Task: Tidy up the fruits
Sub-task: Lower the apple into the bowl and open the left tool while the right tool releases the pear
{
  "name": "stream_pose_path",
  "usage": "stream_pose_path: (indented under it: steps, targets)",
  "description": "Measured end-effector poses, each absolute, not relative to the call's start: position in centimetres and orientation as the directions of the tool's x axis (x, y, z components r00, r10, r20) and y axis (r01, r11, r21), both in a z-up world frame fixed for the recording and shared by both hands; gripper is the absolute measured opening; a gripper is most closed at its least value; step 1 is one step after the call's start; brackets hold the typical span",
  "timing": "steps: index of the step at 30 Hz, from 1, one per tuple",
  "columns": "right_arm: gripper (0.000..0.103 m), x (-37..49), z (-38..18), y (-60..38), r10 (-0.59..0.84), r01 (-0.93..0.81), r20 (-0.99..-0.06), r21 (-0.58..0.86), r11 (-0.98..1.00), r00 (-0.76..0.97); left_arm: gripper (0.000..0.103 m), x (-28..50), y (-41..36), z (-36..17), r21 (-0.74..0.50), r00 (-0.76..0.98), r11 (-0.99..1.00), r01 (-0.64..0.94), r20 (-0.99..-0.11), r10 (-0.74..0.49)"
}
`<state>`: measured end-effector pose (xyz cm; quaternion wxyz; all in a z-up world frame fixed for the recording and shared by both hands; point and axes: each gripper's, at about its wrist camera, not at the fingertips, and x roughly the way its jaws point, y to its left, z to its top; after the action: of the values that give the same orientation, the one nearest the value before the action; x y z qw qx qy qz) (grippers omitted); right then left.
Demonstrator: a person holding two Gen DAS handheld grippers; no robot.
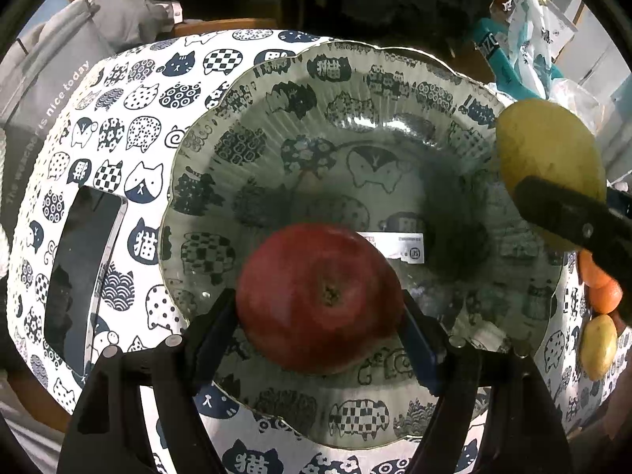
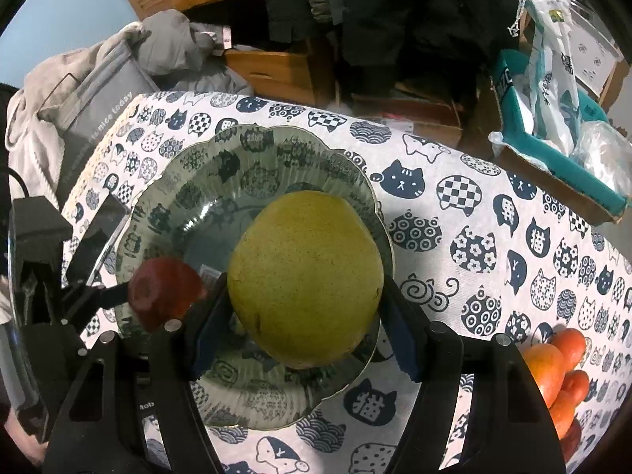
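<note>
My left gripper (image 1: 320, 316) is shut on a red apple (image 1: 318, 298) and holds it over the near part of a clear glass plate (image 1: 245, 91). The same apple (image 2: 164, 294) shows at the left of the right wrist view. My right gripper (image 2: 304, 312) is shut on a yellow-green pear (image 2: 306, 276) and holds it above the plate's right rim (image 2: 158, 181). The pear (image 1: 549, 158) also shows at the right edge of the left wrist view. The plate holds no fruit; a white label (image 1: 399, 247) shows through its glass.
Oranges (image 2: 553, 371) lie at the table's right, with a small yellow fruit (image 1: 598, 345) beside them. A dark phone (image 1: 81, 272) lies left of the plate on the cat-print cloth (image 2: 474, 245). Grey clothes (image 2: 98, 75) and a teal box (image 2: 553, 150) stand beyond the table.
</note>
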<state>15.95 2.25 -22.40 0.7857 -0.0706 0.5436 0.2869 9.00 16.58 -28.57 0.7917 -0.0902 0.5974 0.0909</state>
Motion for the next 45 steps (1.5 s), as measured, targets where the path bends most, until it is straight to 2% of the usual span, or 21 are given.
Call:
stream_pose_path:
  steps: [5, 9, 12, 29, 45]
  targets:
    - [0.071, 16.0, -22.3, 2.2, 0.376, -0.526, -0.894, 0.204, 0.826, 0.245, 0.079, 9.1, 16.4, -28.5, -0.021, 0.258, 0.969, -0.247, -0.965, 0.045]
    - [0.071, 16.1, -22.2, 2.2, 0.376, -0.523, -0.894, 0.206, 0.827, 0.243, 0.094, 8.9, 16.3, -26.7, -0.003, 0.317, 0.970, -0.243, -0.945, 0.077]
    - [0.071, 16.0, -22.2, 2.2, 0.376, -0.524, -0.894, 0.205, 0.826, 0.243, 0.096, 8.8, 16.5, -25.4, -0.008, 0.350, 0.970, -0.241, -0.934, 0.079]
    - [0.071, 14.4, -25.1, 5.7, 0.288, -0.590, -0.939, 0.127, 0.798, 0.188, 0.096, 5.8, 21.8, -23.1, -0.062, 0.372, 0.912, -0.407, -0.922, 0.104]
    - [0.072, 13.1, -27.8, 7.0, 0.223, -0.624, -0.968, 0.105, 0.774, 0.113, 0.096, 4.9, 22.8, -23.2, -0.078, 0.358, 0.897, -0.434, -0.929, 0.092]
